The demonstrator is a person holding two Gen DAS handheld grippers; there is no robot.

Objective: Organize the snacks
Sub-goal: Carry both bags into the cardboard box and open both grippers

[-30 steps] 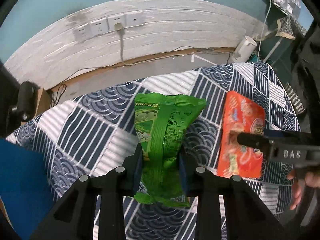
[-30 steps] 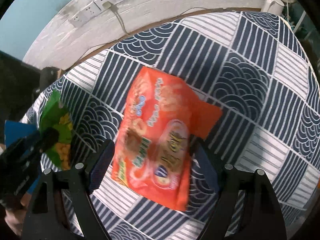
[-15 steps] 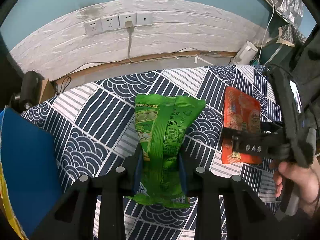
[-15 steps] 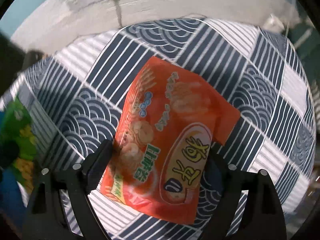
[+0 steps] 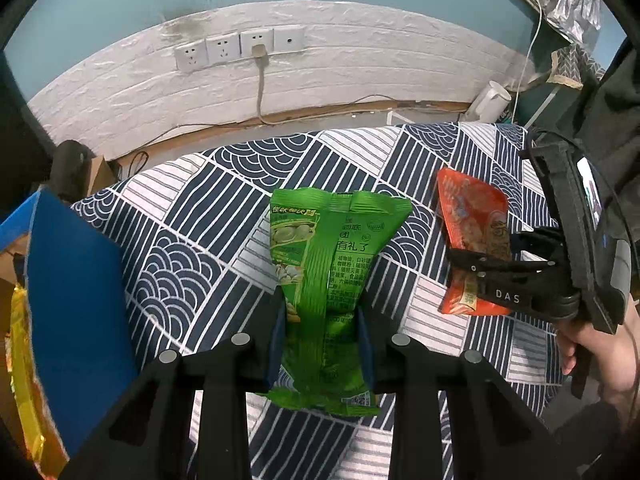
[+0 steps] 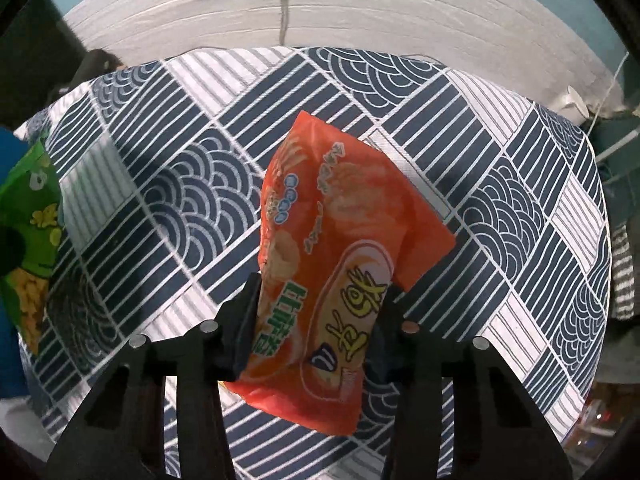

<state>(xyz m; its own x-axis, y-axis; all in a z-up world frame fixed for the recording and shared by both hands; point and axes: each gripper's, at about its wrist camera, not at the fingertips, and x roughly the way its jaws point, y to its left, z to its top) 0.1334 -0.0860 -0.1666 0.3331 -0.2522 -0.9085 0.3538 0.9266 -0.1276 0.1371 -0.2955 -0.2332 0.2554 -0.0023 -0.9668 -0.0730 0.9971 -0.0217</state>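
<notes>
A green snack packet [image 5: 332,240] hangs above the patterned tablecloth [image 5: 192,240], and my left gripper [image 5: 320,312] is shut on its lower half. To its right an orange snack packet [image 5: 468,216] is in my right gripper [image 5: 492,248], held by a person's hand [image 5: 600,344]. In the right wrist view the orange packet [image 6: 340,208] is creased between the closing jaws of the right gripper [image 6: 316,316], whose pads press on both its sides. The green packet [image 6: 28,216] shows at that view's left edge.
A blue bin [image 5: 76,280] stands at the left table edge, with a yellow packet [image 5: 20,360] beside it. Wall sockets [image 5: 240,46] with a plugged cable sit on the white brick wall behind. A white object [image 5: 490,100] stands past the table's far right corner.
The right gripper's jaws have closed from wide apart onto the orange packet, which now stands narrower and creased. The left gripper has carried the green packet back and up, showing more wall.
</notes>
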